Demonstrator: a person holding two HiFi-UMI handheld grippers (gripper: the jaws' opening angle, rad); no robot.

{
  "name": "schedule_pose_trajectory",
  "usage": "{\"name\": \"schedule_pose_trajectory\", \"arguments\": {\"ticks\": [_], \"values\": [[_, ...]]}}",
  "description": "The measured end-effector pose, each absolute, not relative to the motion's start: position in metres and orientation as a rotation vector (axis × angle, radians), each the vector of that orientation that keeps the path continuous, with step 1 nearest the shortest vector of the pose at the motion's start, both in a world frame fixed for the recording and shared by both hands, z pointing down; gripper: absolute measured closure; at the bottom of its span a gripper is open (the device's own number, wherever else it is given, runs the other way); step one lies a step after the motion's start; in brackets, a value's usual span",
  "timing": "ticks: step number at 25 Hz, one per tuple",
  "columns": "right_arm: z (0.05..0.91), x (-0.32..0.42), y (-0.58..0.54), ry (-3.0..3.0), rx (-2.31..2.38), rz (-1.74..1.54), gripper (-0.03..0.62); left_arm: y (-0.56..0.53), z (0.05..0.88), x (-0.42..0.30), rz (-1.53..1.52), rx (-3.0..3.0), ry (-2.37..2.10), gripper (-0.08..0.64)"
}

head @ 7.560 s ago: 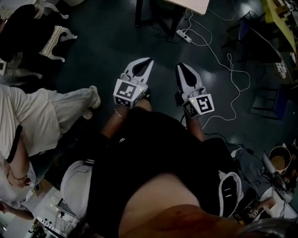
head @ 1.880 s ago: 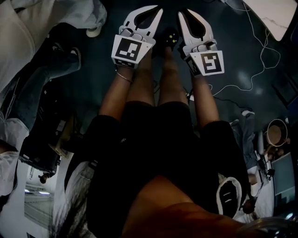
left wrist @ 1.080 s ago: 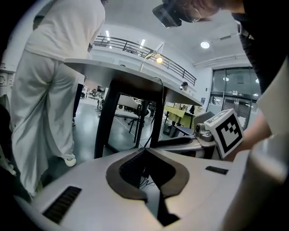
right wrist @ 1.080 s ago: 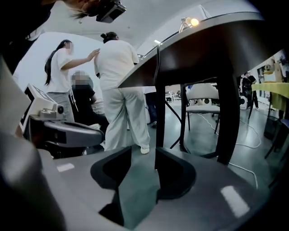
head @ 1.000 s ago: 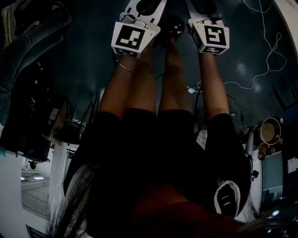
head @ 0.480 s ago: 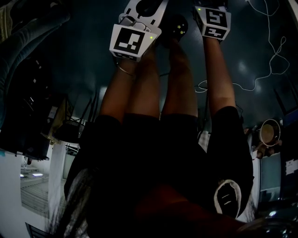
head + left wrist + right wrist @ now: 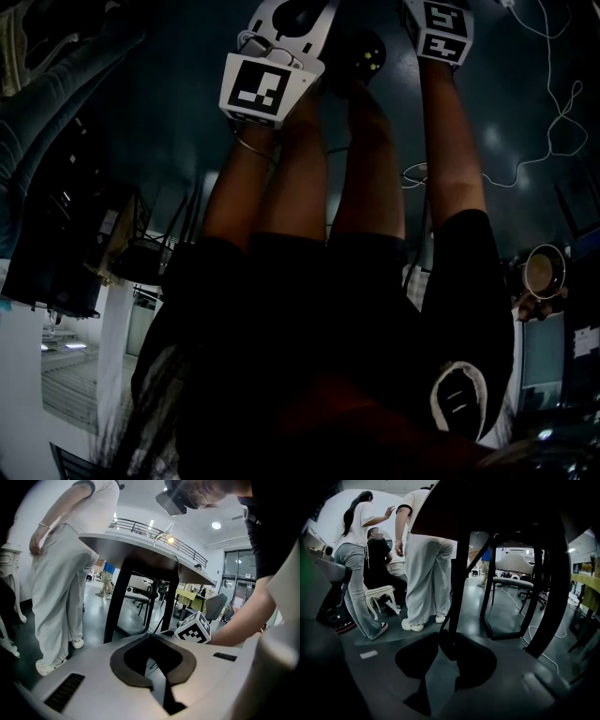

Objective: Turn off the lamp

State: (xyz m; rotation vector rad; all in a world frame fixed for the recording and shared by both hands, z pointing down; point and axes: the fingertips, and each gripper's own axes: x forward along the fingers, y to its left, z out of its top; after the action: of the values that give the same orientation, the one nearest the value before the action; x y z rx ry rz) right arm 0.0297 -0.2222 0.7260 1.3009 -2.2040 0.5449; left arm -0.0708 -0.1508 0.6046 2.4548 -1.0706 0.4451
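The lamp [image 7: 170, 539] glows as a small lit bulb on a thin arm above the dark tabletop [image 7: 140, 557], far beyond my left gripper [image 7: 151, 637]. That gripper is shut with its tips together and nothing in it. Its marker cube [image 7: 255, 89] is at the top of the head view. My right gripper [image 7: 447, 637] is low under the table and its jaws are closing. A black upright leg [image 7: 458, 573] shows in the narrow gap at its tips; contact is too dark to judge. Its marker cube [image 7: 445, 28] sits at the top edge of the head view, jaws out of frame.
A person in white trousers [image 7: 425, 573] stands beside the table, another in jeans [image 7: 354, 578] further left, and one sits on a white stool [image 7: 382, 595]. Black table frames [image 7: 506, 630] and a white cable [image 7: 553, 103] are on the dark floor. My own legs [image 7: 309, 178] fill the head view.
The head view has tipped down onto my own legs. My right gripper slid up the picture until its jaws left the top edge. The left gripper barely shifted.
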Motion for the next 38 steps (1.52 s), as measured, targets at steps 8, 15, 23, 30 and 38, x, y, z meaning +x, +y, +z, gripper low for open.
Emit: {"name": "schedule_pose_trajectory", "arguments": {"ticks": [8,15,23,30,38], "values": [[0.692,0.026,-0.207,-2.331,1.305,0.655,0.532,-0.144,0.598,-0.067,0.454,2.469,-1.048,0.558],[0.636,0.024,-0.176,-2.469,1.338,0.809,0.535,-0.142,0.578,-0.053,0.444,2.52,-1.019,0.558],[0.559,0.017,-0.138,-2.68,1.259,0.871,0.535,-0.124,0.538,-0.032,0.403,2.716,-0.887,0.558],[0.498,0.029,-0.106,-2.79,1.202,0.887,0.535,-0.11,0.519,-0.027,0.415,2.746,-0.85,0.558],[0.448,0.043,-0.084,-2.939,1.051,1.036,0.535,-0.095,0.502,-0.011,0.421,2.795,-0.723,0.558]]}}
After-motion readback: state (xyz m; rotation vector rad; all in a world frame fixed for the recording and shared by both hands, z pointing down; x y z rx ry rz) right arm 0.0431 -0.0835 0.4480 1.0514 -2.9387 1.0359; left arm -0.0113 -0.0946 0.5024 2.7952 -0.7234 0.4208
